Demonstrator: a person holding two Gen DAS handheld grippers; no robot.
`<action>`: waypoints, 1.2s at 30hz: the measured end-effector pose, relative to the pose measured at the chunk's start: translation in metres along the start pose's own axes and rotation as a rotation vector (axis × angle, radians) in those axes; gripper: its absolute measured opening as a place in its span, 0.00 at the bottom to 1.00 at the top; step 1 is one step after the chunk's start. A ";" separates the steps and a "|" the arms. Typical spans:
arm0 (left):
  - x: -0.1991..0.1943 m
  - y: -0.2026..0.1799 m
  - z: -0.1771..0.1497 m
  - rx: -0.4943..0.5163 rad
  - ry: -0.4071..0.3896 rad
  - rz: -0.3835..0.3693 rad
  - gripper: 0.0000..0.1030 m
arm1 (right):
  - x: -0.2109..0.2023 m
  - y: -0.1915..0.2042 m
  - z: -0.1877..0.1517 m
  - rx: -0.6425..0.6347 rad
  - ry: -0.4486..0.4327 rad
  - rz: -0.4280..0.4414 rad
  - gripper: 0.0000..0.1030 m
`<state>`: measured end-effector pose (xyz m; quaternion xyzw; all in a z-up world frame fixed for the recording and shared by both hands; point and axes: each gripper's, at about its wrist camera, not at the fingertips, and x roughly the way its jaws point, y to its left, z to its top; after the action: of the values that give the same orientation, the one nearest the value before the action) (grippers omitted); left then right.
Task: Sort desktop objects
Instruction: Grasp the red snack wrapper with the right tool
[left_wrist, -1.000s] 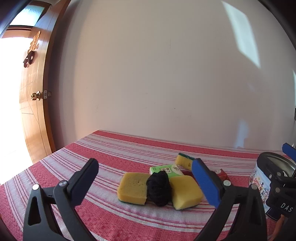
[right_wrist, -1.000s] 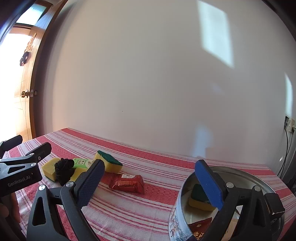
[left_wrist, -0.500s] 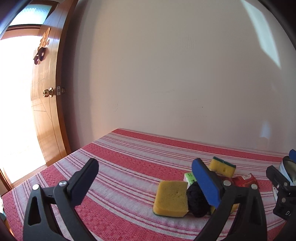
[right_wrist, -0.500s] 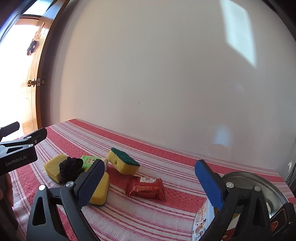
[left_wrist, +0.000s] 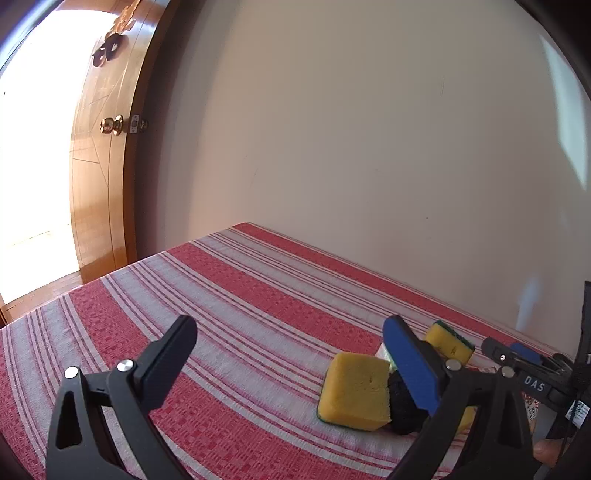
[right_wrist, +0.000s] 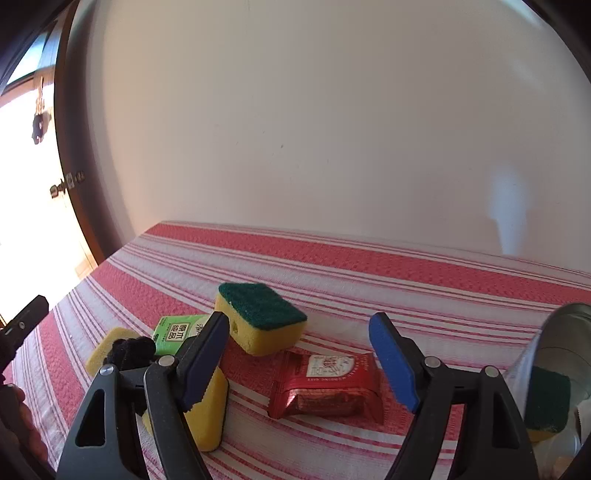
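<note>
The left gripper (left_wrist: 291, 350) fills the foreground with its jaws wide apart and nothing between them, above a red-and-white striped tablecloth (left_wrist: 229, 295); at four o'clock a yellow sponge (left_wrist: 354, 391) touches a black scrubber (left_wrist: 402, 410), with a second sponge (left_wrist: 448, 341) behind. The right gripper (left_wrist: 524, 356) enters at three o'clock; a wooden door (left_wrist: 103, 177) stands at ten o'clock.

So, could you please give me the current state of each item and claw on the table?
right claw: closing, nothing gripped, red packet between its fingers
left claw: open, empty
red packet: lying flat on the cloth
green-topped sponge: green side up
green packet: flat, partly covered
black scrubber: among the yellow sponges
tin: open, a sponge inside
</note>
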<state>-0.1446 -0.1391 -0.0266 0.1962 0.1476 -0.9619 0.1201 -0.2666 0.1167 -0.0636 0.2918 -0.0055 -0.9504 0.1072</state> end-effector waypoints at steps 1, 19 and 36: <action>0.000 -0.001 0.000 0.003 0.003 0.000 0.99 | 0.009 0.005 0.001 -0.018 0.024 0.009 0.78; 0.011 0.013 0.000 -0.055 0.064 -0.043 0.99 | 0.037 -0.022 -0.021 0.114 0.296 -0.027 0.85; 0.009 -0.024 0.005 0.047 0.039 -0.165 0.99 | -0.046 -0.025 -0.013 0.083 0.052 -0.026 0.56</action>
<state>-0.1611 -0.1200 -0.0197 0.2047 0.1427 -0.9678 0.0331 -0.2277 0.1513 -0.0509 0.3207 -0.0382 -0.9428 0.0828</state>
